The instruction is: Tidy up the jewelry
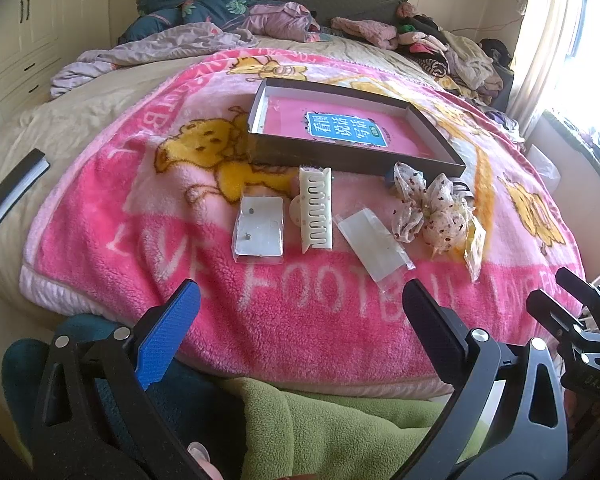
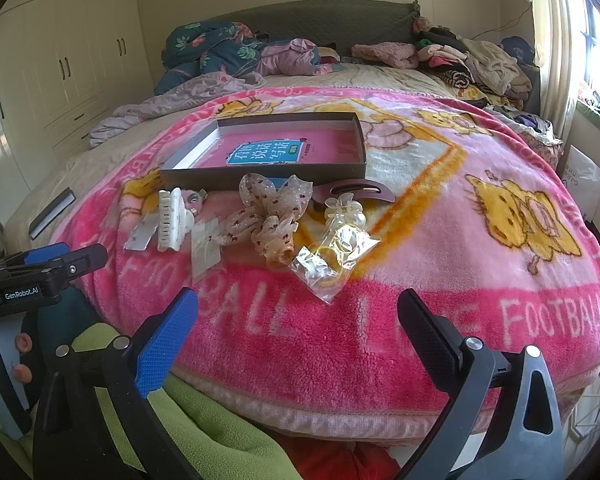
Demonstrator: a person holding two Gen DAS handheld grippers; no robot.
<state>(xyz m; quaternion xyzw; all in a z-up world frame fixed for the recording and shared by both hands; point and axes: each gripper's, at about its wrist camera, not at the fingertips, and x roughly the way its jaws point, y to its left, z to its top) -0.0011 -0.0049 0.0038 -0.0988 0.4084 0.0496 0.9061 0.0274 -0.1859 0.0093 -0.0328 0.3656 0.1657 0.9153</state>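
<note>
A shallow dark box [image 1: 340, 156] [image 2: 268, 174] with a pink book inside lies on a pink blanket. In front of it lie an earring card in a clear bag [image 1: 258, 226], a white claw clip [image 1: 317, 208] [image 2: 172, 220], a second clear bag [image 1: 374, 244] [image 2: 206, 250], a sheer spotted bow [image 1: 428, 210] [image 2: 266, 216], a bag of yellow hair ties [image 2: 332, 256], a white flower clip [image 2: 344, 208] and a brown clip [image 2: 356, 192]. My left gripper [image 1: 300, 316] and right gripper [image 2: 298, 320] are open and empty, held near the blanket's front edge.
The pink blanket [image 1: 308, 312] [image 2: 460, 280] covers a bed with piled clothes [image 2: 472, 60] and bedding [image 1: 204, 4] at the far end. A dark notebook [image 1: 14, 190] lies at the left. Green fleece [image 1: 320, 420] sits below the grippers. Wardrobes stand left, a window right.
</note>
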